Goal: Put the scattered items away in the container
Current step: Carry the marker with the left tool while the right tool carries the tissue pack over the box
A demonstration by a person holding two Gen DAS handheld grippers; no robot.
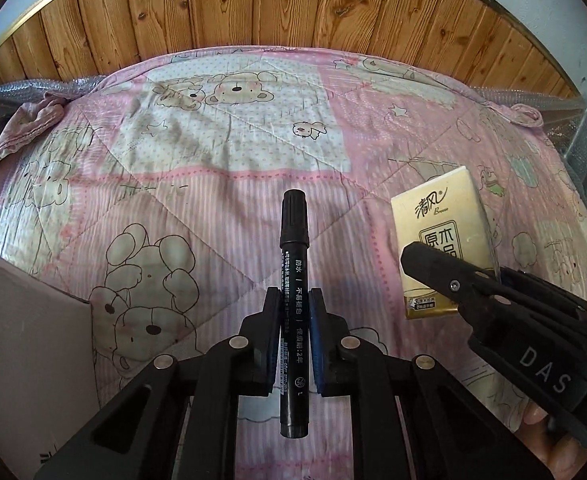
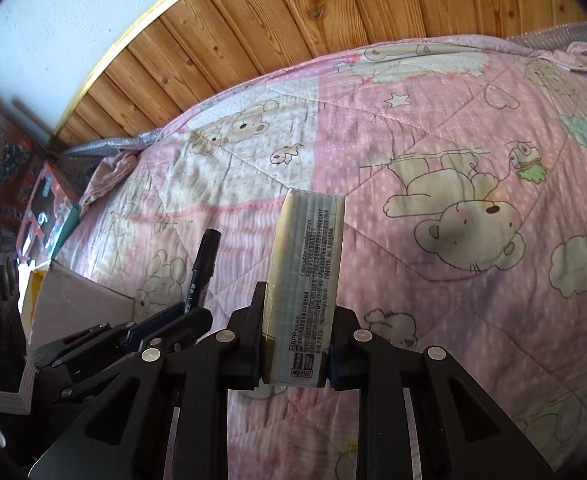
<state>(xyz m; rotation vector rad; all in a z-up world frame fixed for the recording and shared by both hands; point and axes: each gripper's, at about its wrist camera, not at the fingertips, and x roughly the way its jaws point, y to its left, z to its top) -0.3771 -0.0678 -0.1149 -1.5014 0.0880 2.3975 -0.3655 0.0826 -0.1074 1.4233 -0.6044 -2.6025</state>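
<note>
A black marker pen [image 1: 293, 280] stands upright between the pads of my left gripper [image 1: 294, 300], which is shut on its barrel above the quilt. My right gripper [image 2: 295, 312] is shut on a yellow tissue pack [image 2: 307, 264], held edge-on in the right wrist view. From the left wrist view the tissue pack [image 1: 441, 220] shows its printed face at the right, with the right gripper [image 1: 445, 272] clamped over its lower half. The marker pen [image 2: 205, 256] and the left gripper [image 2: 173, 316] appear at the left of the right wrist view. A grey cardboard box [image 2: 81, 304] sits at the bed's left edge.
A pink quilt [image 1: 229, 184] with cartoon bears covers the bed. Wooden panelling [image 1: 277, 8] runs behind it. The grey cardboard box [image 1: 21, 328] fills the lower left of the left wrist view. Cluttered boxes [image 2: 33, 200] lie beyond the bed's left side. A hand [image 1: 549, 448] grips the right tool.
</note>
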